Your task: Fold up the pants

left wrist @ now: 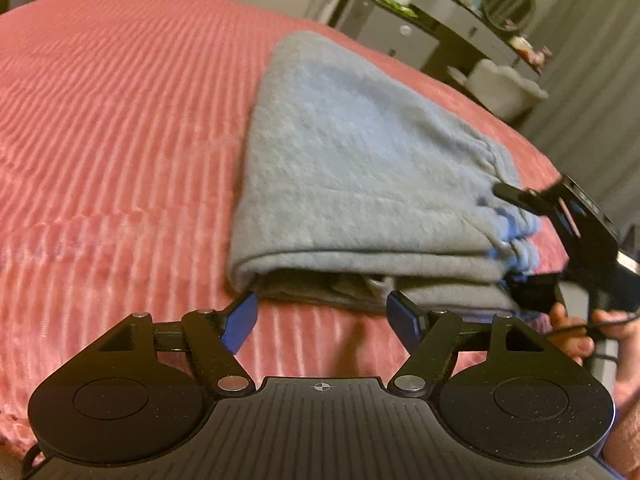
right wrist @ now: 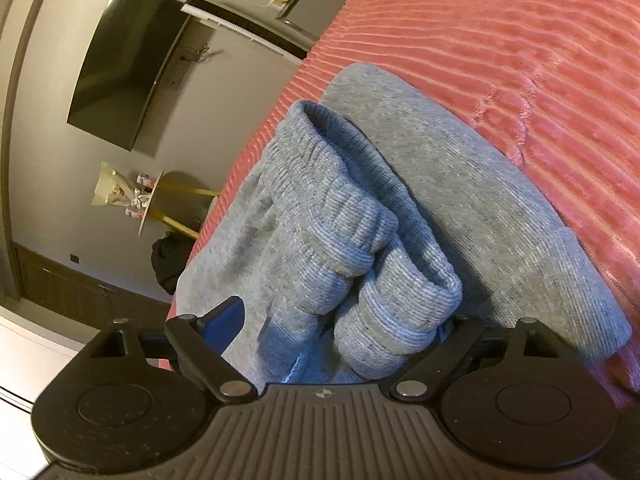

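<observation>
- Two claws work one pair of grey pants (left wrist: 360,168) on a bed with a ribbed pink bedspread (left wrist: 120,120).
- Folded into a thick bundle, the pants lie on the bedspread toward the bed's right side as the left wrist camera sees it, with the rounded fold at the near edge facing that camera.
- At the near fold, the left claw (left wrist: 322,316) stands spread, its blue-padded fingers (left wrist: 240,322) wide apart and low over the bedspread, their tips just beside the bundle; nothing sits between them.
- From the bundle's right end, the right claw (left wrist: 516,240) reaches in, one black finger above the gathered cuffs and one below, with the layers between.
- Seen through the right wrist camera, the ribbed cuffs (right wrist: 360,232) and bunched cloth fill the gap of that claw (right wrist: 340,328); whether it is pinching them or only spread around them cannot be told, since one finger (right wrist: 224,320) shows and the other is hidden by fabric.
- Bare fingers of the person's right hand (left wrist: 572,332) show behind the right claw's body.
- Beyond the bed, a dark television (right wrist: 120,64) hangs on the wall.
</observation>
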Demonstrator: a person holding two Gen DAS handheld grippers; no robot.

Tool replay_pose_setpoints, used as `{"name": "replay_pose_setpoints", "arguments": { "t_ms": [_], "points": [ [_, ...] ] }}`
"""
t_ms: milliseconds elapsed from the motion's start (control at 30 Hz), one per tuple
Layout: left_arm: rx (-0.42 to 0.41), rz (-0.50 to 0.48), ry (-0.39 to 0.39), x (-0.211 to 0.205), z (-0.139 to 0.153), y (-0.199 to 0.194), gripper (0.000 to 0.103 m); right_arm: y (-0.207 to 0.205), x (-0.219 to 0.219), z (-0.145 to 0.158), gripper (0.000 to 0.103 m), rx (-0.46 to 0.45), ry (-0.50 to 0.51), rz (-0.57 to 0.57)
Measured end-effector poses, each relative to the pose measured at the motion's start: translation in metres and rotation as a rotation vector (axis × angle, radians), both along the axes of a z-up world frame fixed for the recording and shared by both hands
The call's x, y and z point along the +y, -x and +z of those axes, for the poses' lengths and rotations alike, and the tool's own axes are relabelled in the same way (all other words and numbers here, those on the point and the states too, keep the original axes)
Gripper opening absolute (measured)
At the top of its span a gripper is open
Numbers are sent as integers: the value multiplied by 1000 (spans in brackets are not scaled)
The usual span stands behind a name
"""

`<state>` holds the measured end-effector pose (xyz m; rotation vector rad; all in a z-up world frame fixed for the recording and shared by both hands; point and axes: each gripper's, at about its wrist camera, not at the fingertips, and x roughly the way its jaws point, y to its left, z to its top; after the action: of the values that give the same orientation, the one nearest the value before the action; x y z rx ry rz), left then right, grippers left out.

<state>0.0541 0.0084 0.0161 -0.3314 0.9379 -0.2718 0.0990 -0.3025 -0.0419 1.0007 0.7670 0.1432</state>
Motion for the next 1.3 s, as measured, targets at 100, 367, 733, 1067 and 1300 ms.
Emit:
{"name": "replay_pose_setpoints", "arguments": {
  "t_ms": [100,367,733,1067,1300],
  "points": [
    [-33,11,-27,-3,1,-2,77,-1,2,2,91,-11,26,15],
    [-24,40,-37,-2,-10,-12,76,-5,6,5,94,-34,72,32],
    [-22,36,-47,-2,-13,-13,76,-4,-10,-1,55,13,12,-35],
    [-21,69,-4,8,-14,-9,72,-6,0,43,36,1,23,-27],
    [-43,74,3,12,-10,-4,62,2,4,97,35,-177,-24,2]
  ]
}}
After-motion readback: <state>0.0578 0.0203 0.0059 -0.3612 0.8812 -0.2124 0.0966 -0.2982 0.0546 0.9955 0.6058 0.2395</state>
